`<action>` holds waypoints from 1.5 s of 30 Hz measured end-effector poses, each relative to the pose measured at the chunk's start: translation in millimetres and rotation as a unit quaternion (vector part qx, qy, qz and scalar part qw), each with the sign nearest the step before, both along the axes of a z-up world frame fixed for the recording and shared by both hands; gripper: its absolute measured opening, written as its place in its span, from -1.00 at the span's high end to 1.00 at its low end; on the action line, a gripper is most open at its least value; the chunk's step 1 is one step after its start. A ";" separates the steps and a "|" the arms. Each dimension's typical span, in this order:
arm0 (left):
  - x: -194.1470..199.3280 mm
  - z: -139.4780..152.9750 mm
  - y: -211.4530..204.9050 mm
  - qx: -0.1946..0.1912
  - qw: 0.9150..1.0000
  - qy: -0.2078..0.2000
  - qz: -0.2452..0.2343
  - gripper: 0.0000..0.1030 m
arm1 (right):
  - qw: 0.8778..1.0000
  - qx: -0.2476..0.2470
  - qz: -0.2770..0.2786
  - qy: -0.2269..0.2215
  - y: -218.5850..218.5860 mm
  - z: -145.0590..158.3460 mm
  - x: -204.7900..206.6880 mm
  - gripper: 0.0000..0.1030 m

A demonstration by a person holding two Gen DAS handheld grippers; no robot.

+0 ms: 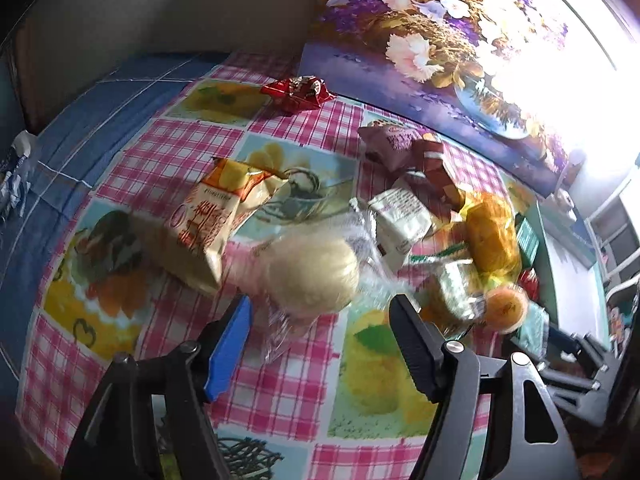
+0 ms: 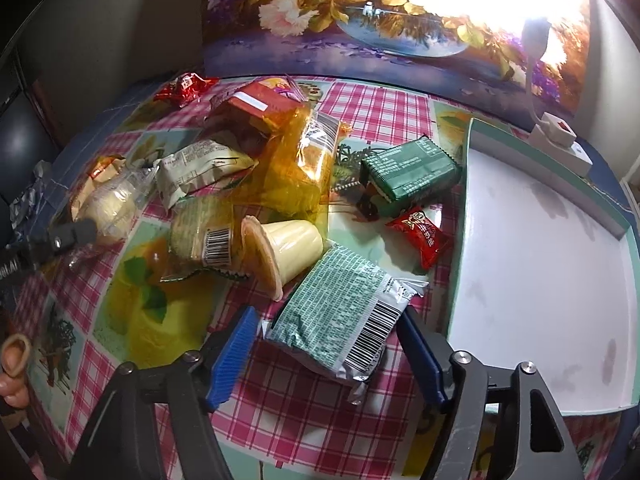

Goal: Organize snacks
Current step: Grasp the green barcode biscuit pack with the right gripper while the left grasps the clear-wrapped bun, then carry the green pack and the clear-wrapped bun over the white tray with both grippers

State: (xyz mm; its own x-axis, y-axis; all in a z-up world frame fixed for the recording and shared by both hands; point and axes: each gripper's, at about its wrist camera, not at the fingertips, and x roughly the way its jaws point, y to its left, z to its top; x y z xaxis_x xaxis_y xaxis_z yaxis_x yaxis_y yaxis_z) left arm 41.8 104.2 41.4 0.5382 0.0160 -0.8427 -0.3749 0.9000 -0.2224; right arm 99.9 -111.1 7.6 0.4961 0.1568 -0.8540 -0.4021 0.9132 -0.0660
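In the left wrist view my left gripper (image 1: 320, 304) stands open over the checked tablecloth. A pale round bun (image 1: 312, 272) in a clear wrapper lies just ahead of its fingertips, blurred, and the pads do not press on it. In the right wrist view my right gripper (image 2: 328, 314) is open around a green-and-silver snack packet (image 2: 340, 312) that lies flat on the cloth. The right pad is at the packet's edge and the left pad stands apart from it. A white tray (image 2: 540, 260) with a teal rim sits to the right, with nothing in it.
A heap of snacks lies ahead: a tipped pudding cup (image 2: 280, 248), an orange bag (image 2: 296, 168), a dark green packet (image 2: 408, 172), a small red packet (image 2: 420, 236) and a red wrapper (image 1: 298, 92). A floral picture (image 2: 360, 20) stands behind. A power strip (image 2: 560, 140) lies behind the tray.
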 end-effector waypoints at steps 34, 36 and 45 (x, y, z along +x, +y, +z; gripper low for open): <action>17.5 -14.5 4.0 0.003 0.998 0.011 0.065 -0.38 | 0.999 -0.024 -0.015 -0.028 -2.8 -0.5 -1.6 -0.32; 14.3 -13.7 2.3 0.000 0.998 0.012 0.063 -0.38 | 0.999 -0.018 -0.016 -0.031 -4.8 4.1 -2.9 -0.32; 5.2 -5.7 -6.3 -0.004 0.999 0.014 0.051 -0.33 | 0.998 0.020 -0.029 -0.050 -19.5 25.4 -6.1 -0.32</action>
